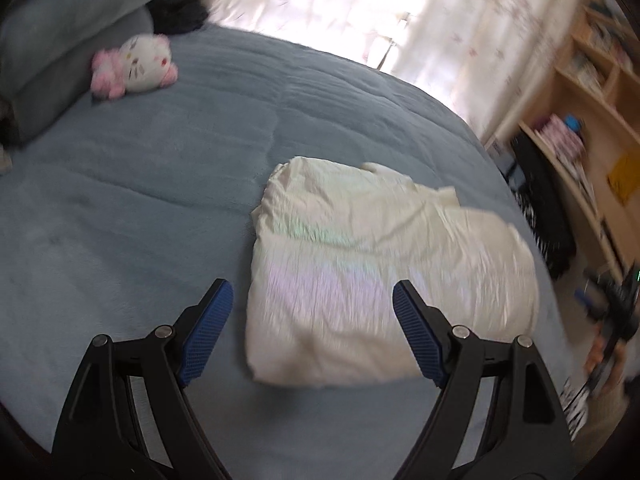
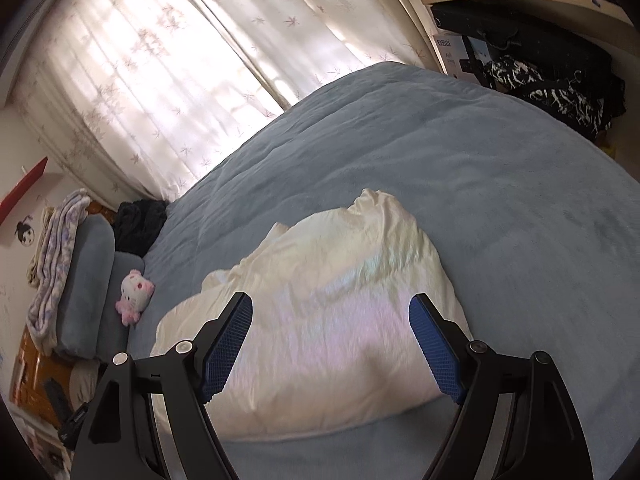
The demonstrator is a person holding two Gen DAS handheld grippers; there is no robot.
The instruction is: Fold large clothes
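Observation:
A cream garment (image 1: 372, 268) lies folded into a thick rectangle on the blue-grey bedspread (image 1: 160, 184). My left gripper (image 1: 312, 292) hovers above its near left corner, jaws wide apart, with nothing between the blue pads (image 1: 208, 332). In the right wrist view the same cream garment (image 2: 336, 292) lies on the bedspread (image 2: 500, 184), rumpled at its far end. My right gripper (image 2: 330, 306) hangs over the garment's near edge, open, and its pads (image 2: 434, 348) touch no cloth.
A pink and white plush toy (image 1: 136, 64) leans by grey pillows (image 1: 60, 40) at the bed's head. Sheer curtains (image 2: 168, 60) cover the window beyond the bed. Wooden shelves (image 1: 592, 120) and dark patterned clothing (image 2: 552, 92) stand past the bed's far side.

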